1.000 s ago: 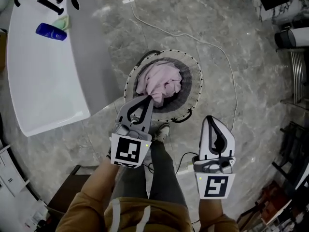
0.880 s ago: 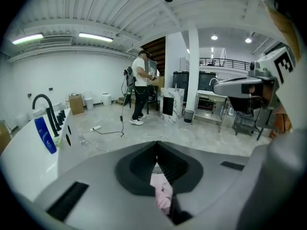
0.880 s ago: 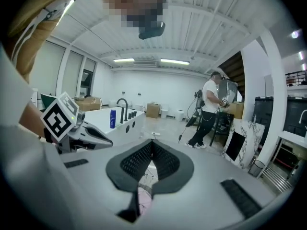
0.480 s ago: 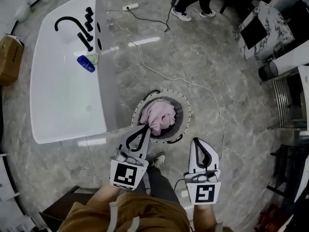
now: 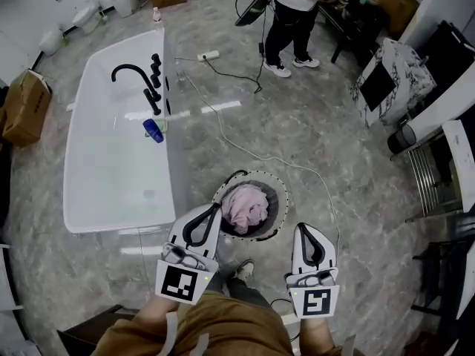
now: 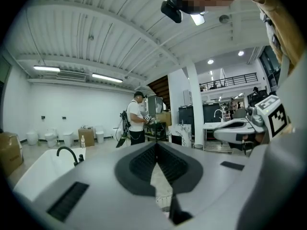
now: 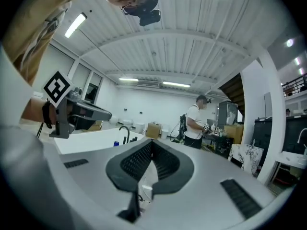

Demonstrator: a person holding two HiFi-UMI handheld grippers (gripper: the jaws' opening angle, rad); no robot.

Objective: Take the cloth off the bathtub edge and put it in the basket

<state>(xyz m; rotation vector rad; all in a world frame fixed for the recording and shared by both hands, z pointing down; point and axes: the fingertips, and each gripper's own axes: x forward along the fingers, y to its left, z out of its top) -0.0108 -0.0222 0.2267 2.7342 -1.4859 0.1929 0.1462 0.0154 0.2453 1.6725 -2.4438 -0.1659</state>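
Pink cloth [image 5: 246,208] lies bunched inside the round basket [image 5: 284,199] on the marble floor, just beside the near end of the white bathtub [image 5: 119,162]. A second ago the left gripper [image 5: 216,208] had its tips down at that bundle. Now both tongs have come up and back toward me, and the cloth has stayed where it was dropped. The whole view has also risen, so the tub and basket look smaller and more of the room shows.

In the left gripper view the left tongs are pressed together at the tips with nothing between them. The right gripper [image 5: 306,229] is likewise closed and empty in its own view. I see no cloth left on the tub edge. Only a black faucet [image 5: 133,73] and a blue bottle [image 5: 154,130] sit there, so I judge the task finished and this lift a withdrawal.

Some things I can't settle. The left gripper's body covers the basket's near-left rim and the tub's near corner, so whether a fold hangs over that side is hidden. Both gripper views point level across the room, past a standing person [image 5: 293,6], and show neither cloth nor basket. A pale green scrap beside the bottle is too small to name.
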